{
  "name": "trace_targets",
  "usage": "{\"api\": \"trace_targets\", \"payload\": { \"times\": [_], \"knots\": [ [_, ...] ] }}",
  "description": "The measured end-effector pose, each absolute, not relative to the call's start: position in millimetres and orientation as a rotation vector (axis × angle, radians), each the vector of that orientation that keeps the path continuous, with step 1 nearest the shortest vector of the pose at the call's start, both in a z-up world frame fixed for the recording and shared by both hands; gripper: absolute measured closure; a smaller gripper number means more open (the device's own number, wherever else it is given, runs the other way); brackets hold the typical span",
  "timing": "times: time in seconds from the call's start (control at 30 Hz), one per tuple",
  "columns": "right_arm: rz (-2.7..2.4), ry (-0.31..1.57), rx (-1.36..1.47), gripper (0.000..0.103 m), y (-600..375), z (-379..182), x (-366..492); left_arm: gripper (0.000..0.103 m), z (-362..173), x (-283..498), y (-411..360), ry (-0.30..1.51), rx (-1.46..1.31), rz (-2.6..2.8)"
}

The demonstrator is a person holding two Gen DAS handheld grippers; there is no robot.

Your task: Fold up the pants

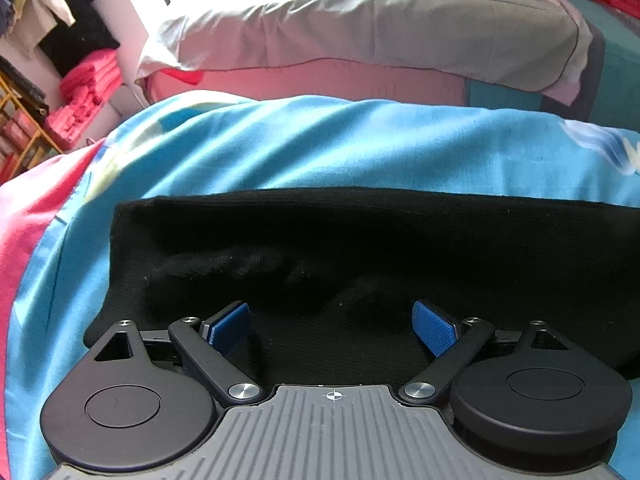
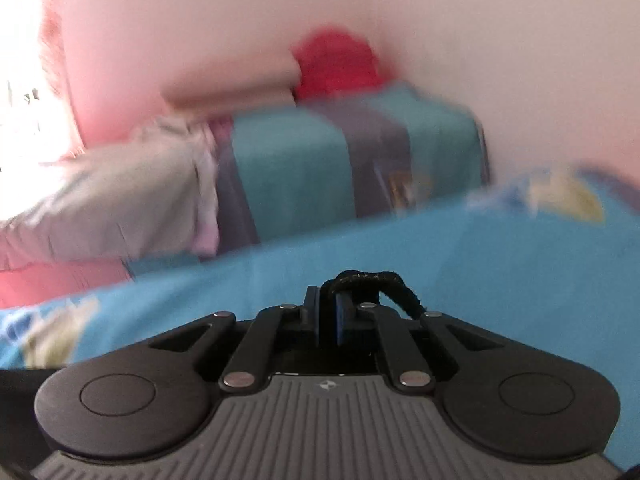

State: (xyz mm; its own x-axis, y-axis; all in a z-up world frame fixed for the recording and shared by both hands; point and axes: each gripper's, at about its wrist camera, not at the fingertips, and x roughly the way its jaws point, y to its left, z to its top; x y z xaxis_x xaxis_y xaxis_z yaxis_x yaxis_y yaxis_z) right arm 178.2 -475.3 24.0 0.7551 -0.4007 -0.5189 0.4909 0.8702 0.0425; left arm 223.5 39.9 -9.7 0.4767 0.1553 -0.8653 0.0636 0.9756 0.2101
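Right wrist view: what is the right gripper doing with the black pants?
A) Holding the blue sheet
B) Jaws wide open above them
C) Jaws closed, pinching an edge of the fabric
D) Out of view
C: the right gripper has its jaws together with a fold of the black pants caught between them.

Window glare whitens both upper-left corners; right view motion-blurred, fisheye-bent edges.
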Motion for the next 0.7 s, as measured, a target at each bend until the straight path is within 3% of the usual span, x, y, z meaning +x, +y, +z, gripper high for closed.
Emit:
{"api": "trace_targets", "payload": {
  "times": [0.1, 0.2, 0.23, 0.3, 0.37, 0.5, 0.53, 0.57, 0.6, 0.63, 0.67, 0.7],
  "knots": [
    [-0.463, 0.452, 0.192, 0.089, -477.1, 25.0, 175.6, 0.000, -12.5, 222.9, 39.7, 1.076, 0.230, 0.065],
    [-0.518, 0.695, 0.272, 0.079, -496.9, -8.6, 200.9, 0.000, -16.9, 224.2, 41.8, 1.084, 0.211, 0.088],
    [-0.522, 0.642, 0.263, 0.074, -493.3, -5.0, 194.6, 0.000, -16.6, 224.7, 43.5, 1.087, 0.205, 0.095],
    [-0.582, 0.580, 0.240, 0.043, -478.8, 11.2, 182.5, 0.000, -15.7, 225.0, 45.6, 1.092, 0.200, 0.090],
    [-0.535, 0.497, 0.225, 0.037, -458.6, 21.2, 167.2, 0.000, -16.9, 224.8, 46.8, 1.087, 0.209, 0.087],
    [-0.297, 0.594, 0.222, 0.034, -438.5, 6.5, 168.4, 0.000, -21.0, 226.1, 55.7, 1.102, 0.146, 0.105],
    [-0.289, 0.676, 0.228, 0.039, -443.3, -3.8, 174.9, 0.000, -21.5, 226.4, 58.0, 1.108, 0.130, 0.106],
    [-0.349, 0.713, 0.228, 0.069, -451.4, -12.2, 176.2, 0.000, -21.9, 227.2, 59.7, 1.112, 0.121, 0.104],
    [-0.408, 0.675, 0.262, 0.089, -460.3, -11.2, 169.4, 0.000, -21.7, 227.1, 60.3, 1.113, 0.124, 0.099],
    [-0.488, 0.647, 0.351, 0.089, -472.3, -5.1, 161.2, 0.000, -21.7, 227.2, 59.7, 1.114, 0.133, 0.095],
    [-0.579, 0.609, 0.431, 0.081, -481.6, 2.2, 150.9, 0.000, -21.4, 226.9, 59.2, 1.114, 0.142, 0.091],
    [-0.648, 0.561, 0.493, 0.060, -487.3, 9.1, 138.1, 0.000, -21.3, 226.4, 58.5, 1.112, 0.149, 0.087]
  ]
}}
